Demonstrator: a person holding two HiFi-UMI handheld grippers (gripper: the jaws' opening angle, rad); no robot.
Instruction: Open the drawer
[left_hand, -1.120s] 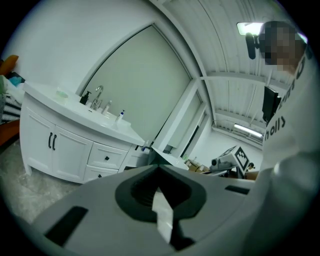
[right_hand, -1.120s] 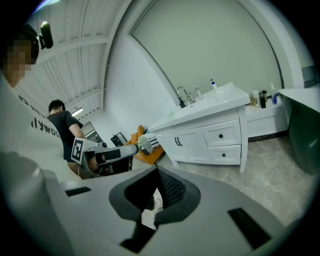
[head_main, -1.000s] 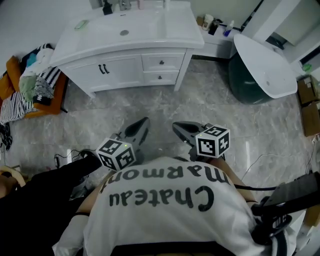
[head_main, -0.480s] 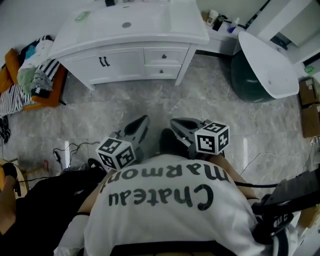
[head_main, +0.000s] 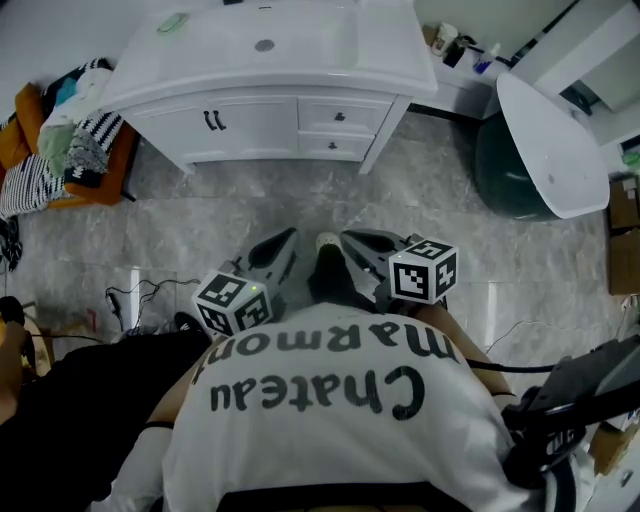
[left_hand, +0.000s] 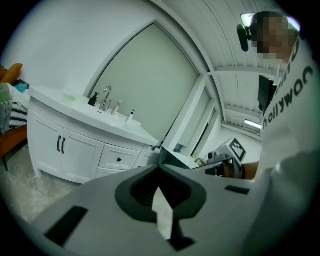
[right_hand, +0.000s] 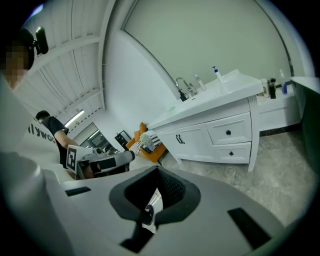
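Place: I read this as a bathroom, in a home or fitted out like one.
Far side: a white vanity cabinet (head_main: 250, 125) stands against the wall, with a sink (head_main: 264, 42) set into its top.
On the cabinet top: a tap (left_hand: 106, 95) and a few small bottles (right_hand: 216, 74) stand along the back.
Far right: what looks to me like a tub (head_main: 545, 140), with a white rim and a dark green outside.
Floor: grey marble-look tiles (head_main: 250, 215).
Far left: clothes (head_main: 60, 150) are heaped on an orange seat (head_main: 100, 190).
Near left: loose cables (head_main: 140, 295) lie on the tiles.
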